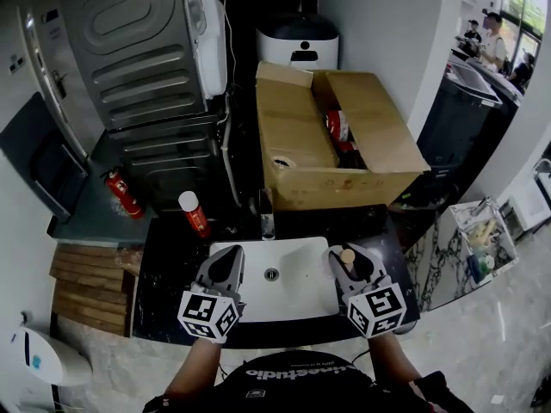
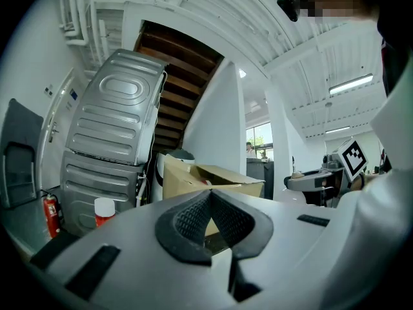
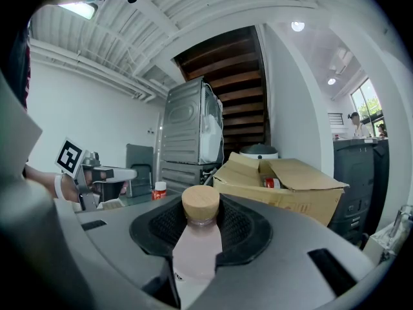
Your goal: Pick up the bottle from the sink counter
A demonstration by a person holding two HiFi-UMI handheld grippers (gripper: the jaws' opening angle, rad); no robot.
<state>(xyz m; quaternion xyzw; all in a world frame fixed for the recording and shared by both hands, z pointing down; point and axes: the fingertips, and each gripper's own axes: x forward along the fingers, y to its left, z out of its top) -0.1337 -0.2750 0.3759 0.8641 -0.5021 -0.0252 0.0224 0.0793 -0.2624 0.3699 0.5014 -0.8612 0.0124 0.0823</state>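
A pale pink bottle with a round wooden cap stands upright between the ribbed pads of my right gripper, which is shut on it below the cap. From the head view the cap shows at the right gripper's tip, over the right side of the white sink. My left gripper hangs over the sink's left side. Its pads meet at the tip with nothing between them.
A dark counter surrounds the sink, with a faucet behind it. A red can with a white cap stands at the back left. Behind are an open cardboard box, a grey appliance and a fire extinguisher.
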